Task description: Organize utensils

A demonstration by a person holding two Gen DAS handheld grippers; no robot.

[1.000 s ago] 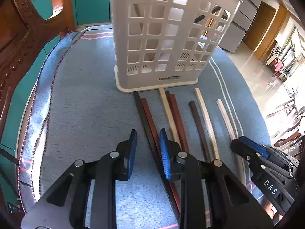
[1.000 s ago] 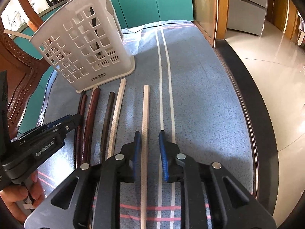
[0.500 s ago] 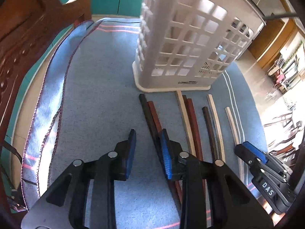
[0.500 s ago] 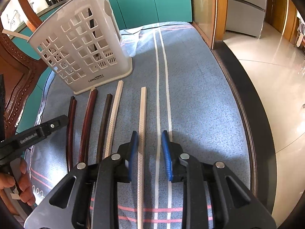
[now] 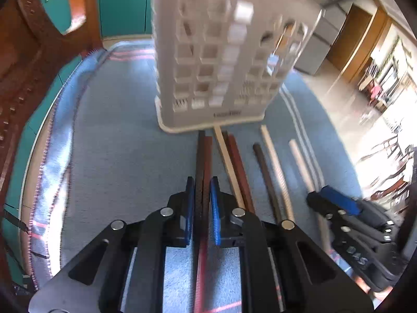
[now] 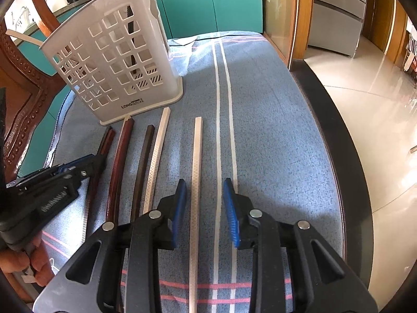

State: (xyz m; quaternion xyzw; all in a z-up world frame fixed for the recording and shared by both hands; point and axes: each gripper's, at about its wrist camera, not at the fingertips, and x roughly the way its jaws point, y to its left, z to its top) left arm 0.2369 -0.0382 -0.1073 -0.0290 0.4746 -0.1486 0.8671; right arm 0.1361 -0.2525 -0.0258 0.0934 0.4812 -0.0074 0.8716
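- Left hand-held gripper (image 5: 202, 193) had just been closing, and its blue pads sat clenched on a pair of dark chopsticks (image 5: 203, 156), one near-black and one reddish-brown, which ran side by side between the jaws.
- Right hand-held gripper (image 6: 204, 200) had its jaws released; they had just been opening, and a pale cream textured chopstick (image 6: 196, 172) lay between them, nearer the left pad, with neither pad pressing on it.
- Between those two, more chopsticks lay in a rough row on the cloth: a tan one beside a reddish-brown one (image 5: 238, 161), then a dark brown one (image 5: 265, 172), then another cream textured one (image 6: 157, 156).
- Far ends of the row pointed at a white plastic utensil holder with square holes (image 6: 114, 60), which stood upright just beyond them; the tan chopstick's tip seemed to touch its base.
- Inside the holder, a dark stick showed through the holes, and a pale stick (image 6: 23, 39) poked out past its top at the left.
- Everything rested on a blue cloth with white and pink stripes (image 6: 273, 130) that covered the tabletop.
- At the lower left of the right wrist view, a person's fingers (image 6: 20, 263) gripped the left tool's handle.
- Teal cabinet doors (image 6: 208, 0) stood behind the tabletop, and a carved wooden chair (image 5: 23, 60) stood at its left.
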